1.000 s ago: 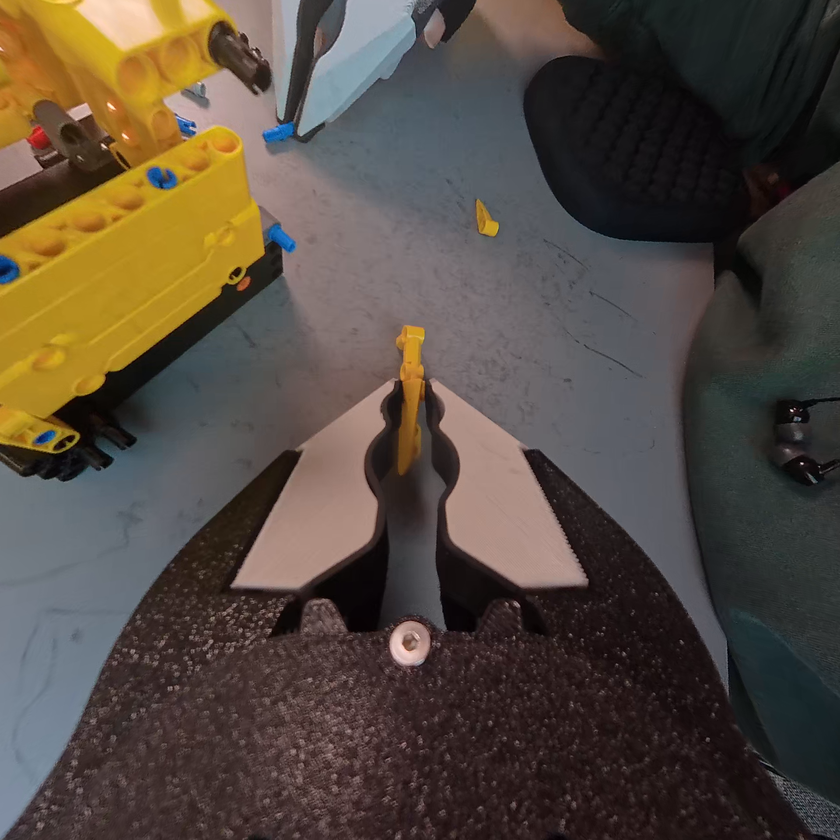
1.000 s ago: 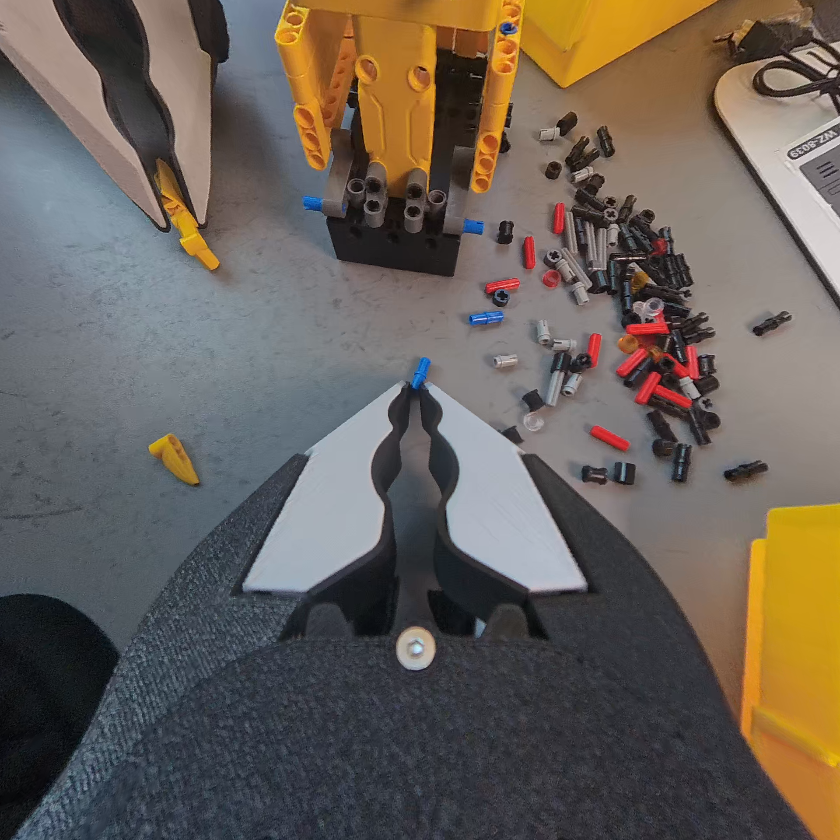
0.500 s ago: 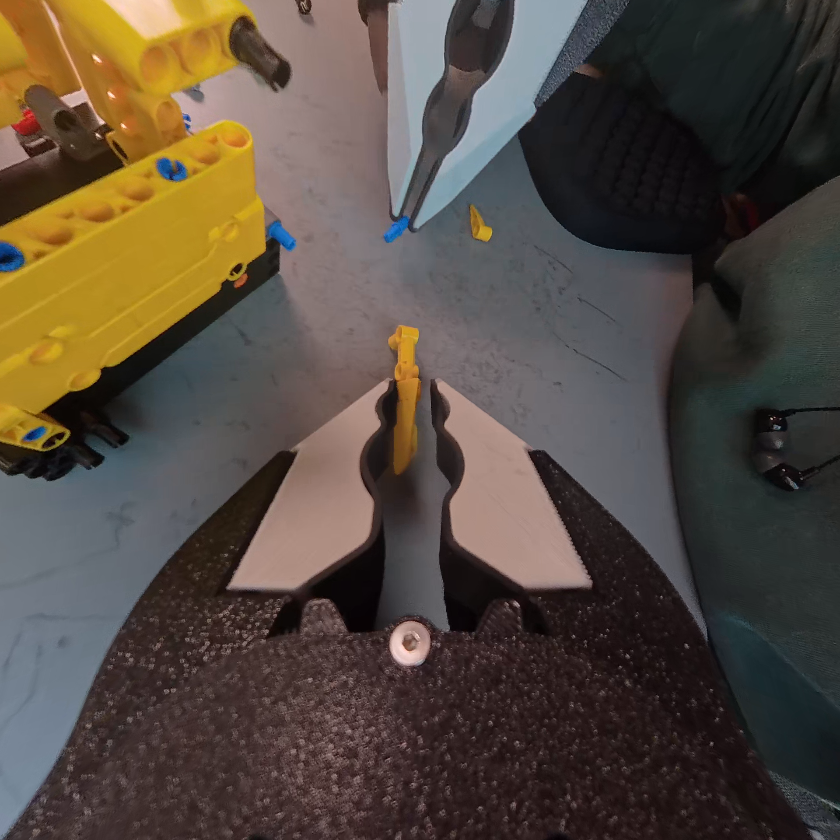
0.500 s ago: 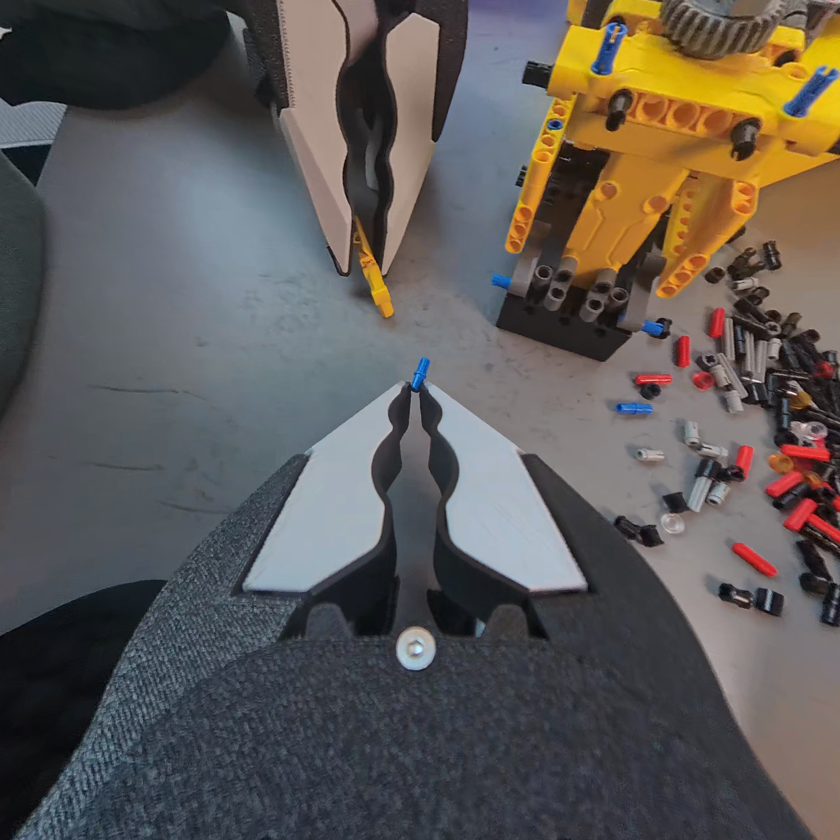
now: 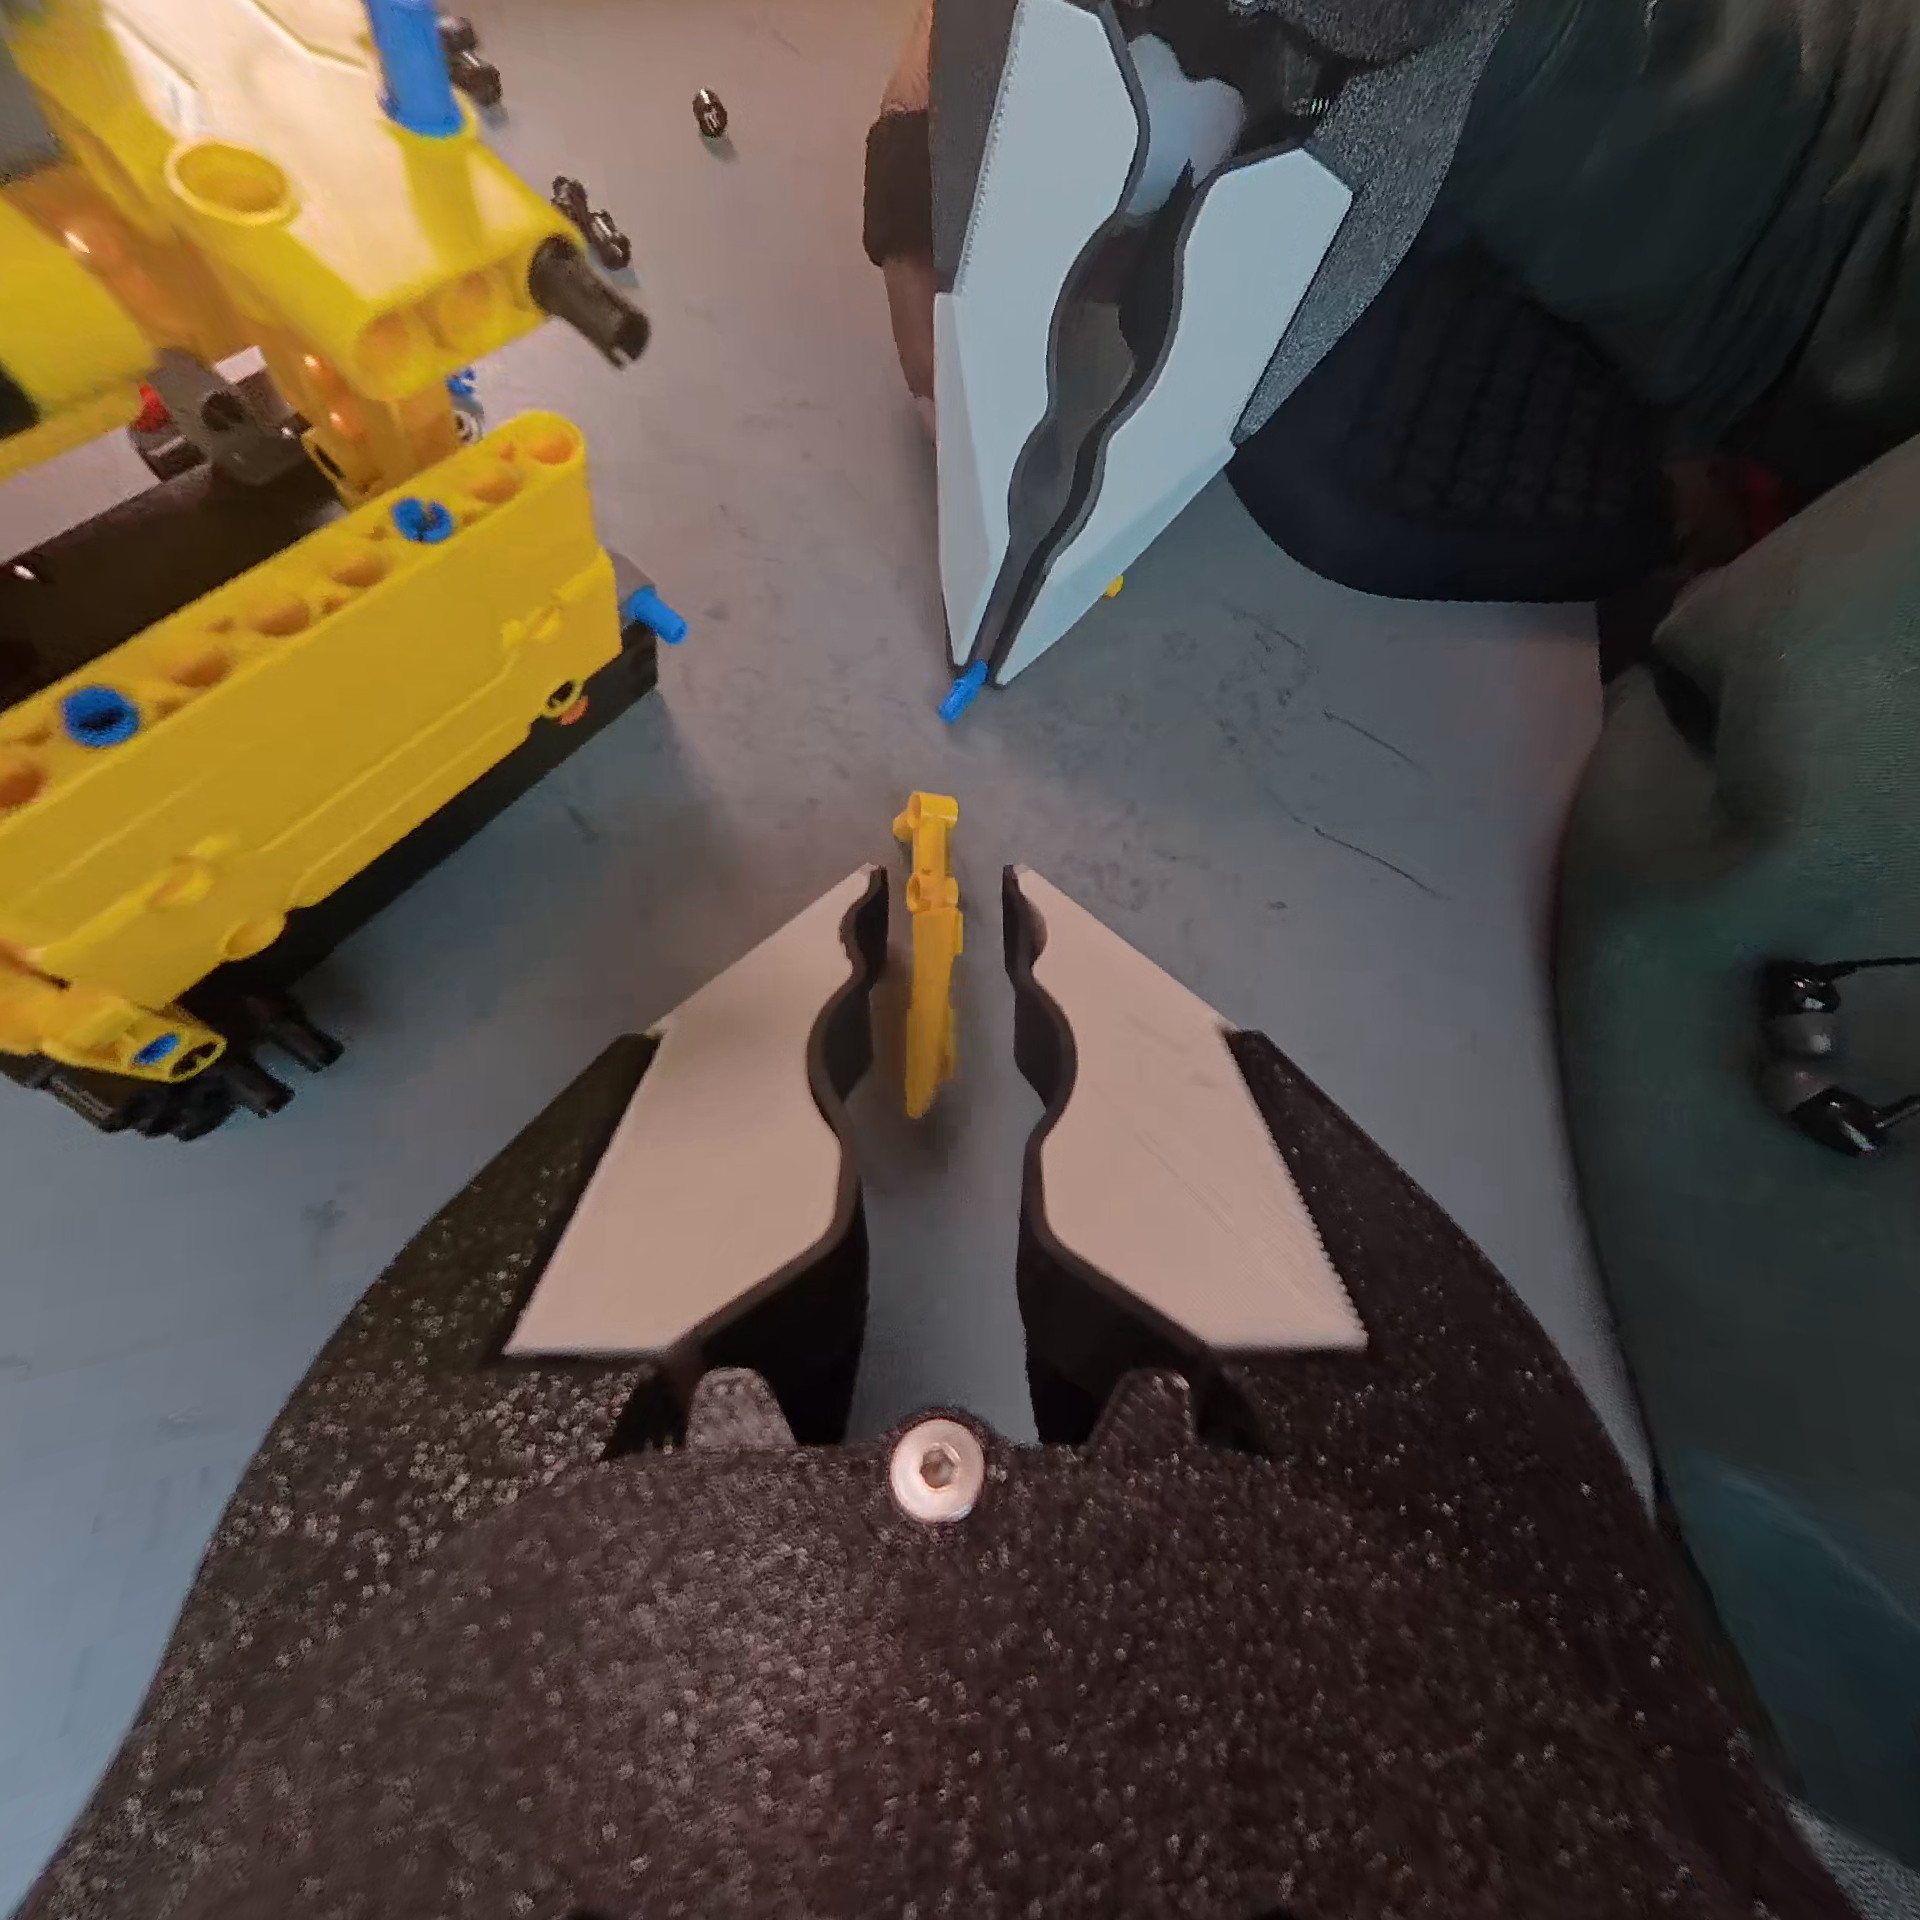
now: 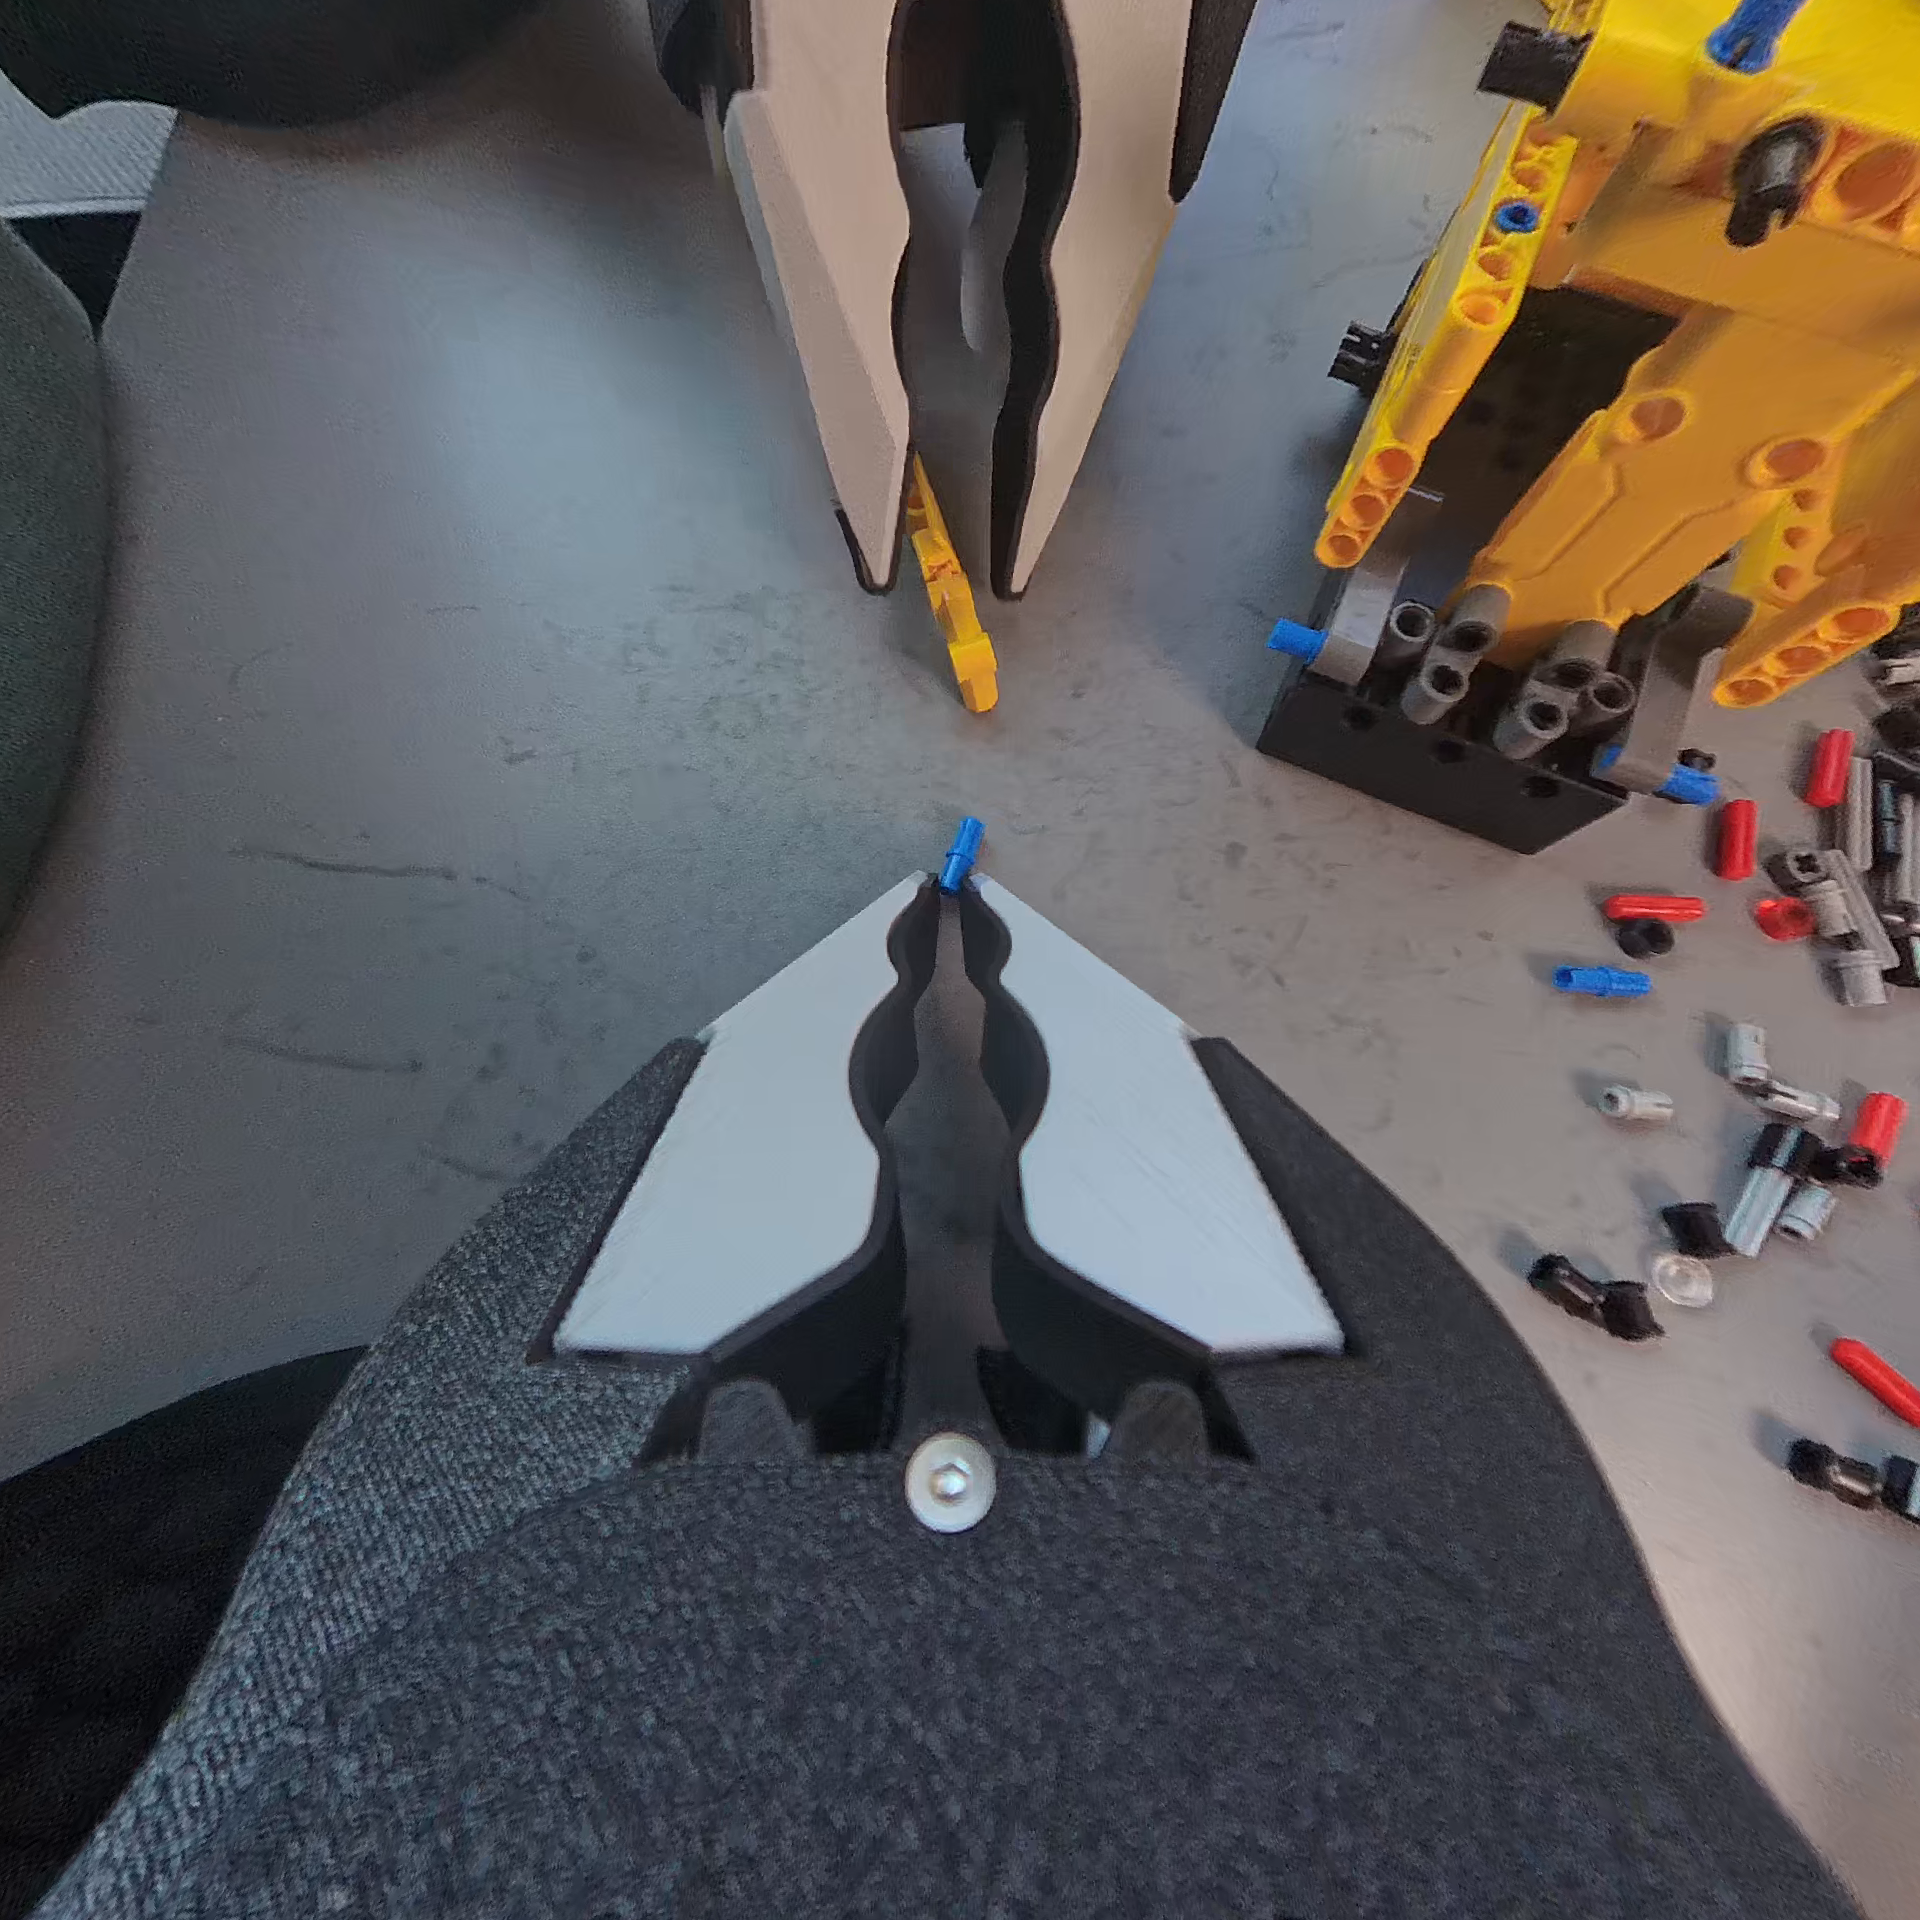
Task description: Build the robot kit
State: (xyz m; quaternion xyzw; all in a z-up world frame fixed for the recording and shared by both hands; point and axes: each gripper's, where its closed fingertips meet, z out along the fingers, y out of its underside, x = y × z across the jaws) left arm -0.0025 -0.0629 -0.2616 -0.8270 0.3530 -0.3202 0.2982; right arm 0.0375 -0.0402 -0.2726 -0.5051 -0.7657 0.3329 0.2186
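A blue pin (image 6: 959, 854) is pinched in the closed right gripper (image 6: 948, 888), pointing far. Straight ahead, a yellow part (image 5: 928, 956) lies lengthwise between the parted fingers of the left gripper (image 5: 940, 883), free. A yellow model (image 6: 1621, 343) stands far right on the worktop (image 6: 416, 644).

The left gripper (image 5: 943, 883) points forward and down toward the surface, its two white fingers (image 5: 727, 1143) spread with a clear gap between the tips. The right gripper (image 6: 948, 883) faces it from opposite, fingers (image 6: 1132, 1132) pressed nearly together, tips pinched at the front.
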